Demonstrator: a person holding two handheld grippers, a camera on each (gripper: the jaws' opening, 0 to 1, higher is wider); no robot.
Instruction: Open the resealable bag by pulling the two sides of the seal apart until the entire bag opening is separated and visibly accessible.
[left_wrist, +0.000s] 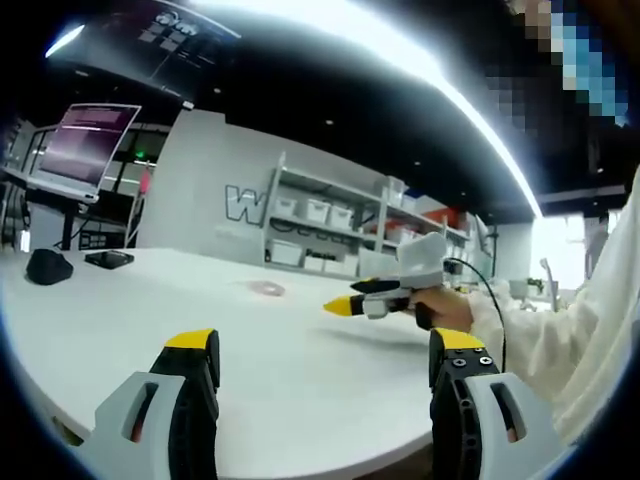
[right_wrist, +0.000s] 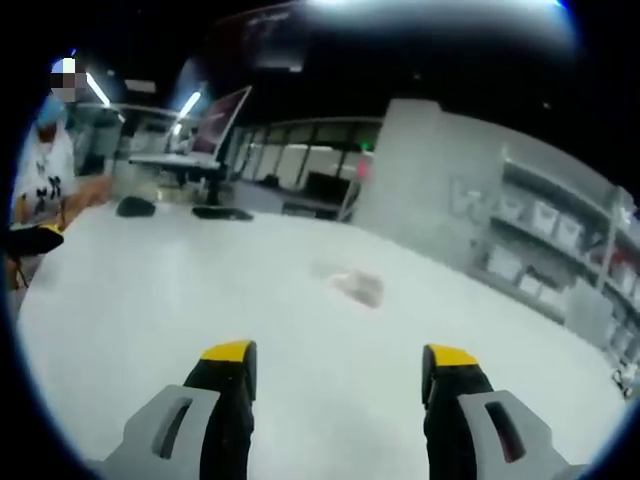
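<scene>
The resealable bag is a small, flat, clear pouch lying on the white table. In the right gripper view the bag lies ahead of the jaws, about mid-table. My left gripper hovers over the near table edge, open, with nothing between its yellow-tipped jaws. My right gripper is also open and holds nothing, well short of the bag. In the left gripper view the right gripper comes in from the right, held in a hand, with its yellow tip pointing left and to the right of the bag.
A black mouse-like object and a flat black device lie at the table's far left. A monitor stands behind them. White shelving with bins lines the back wall. A person in white is at the left edge.
</scene>
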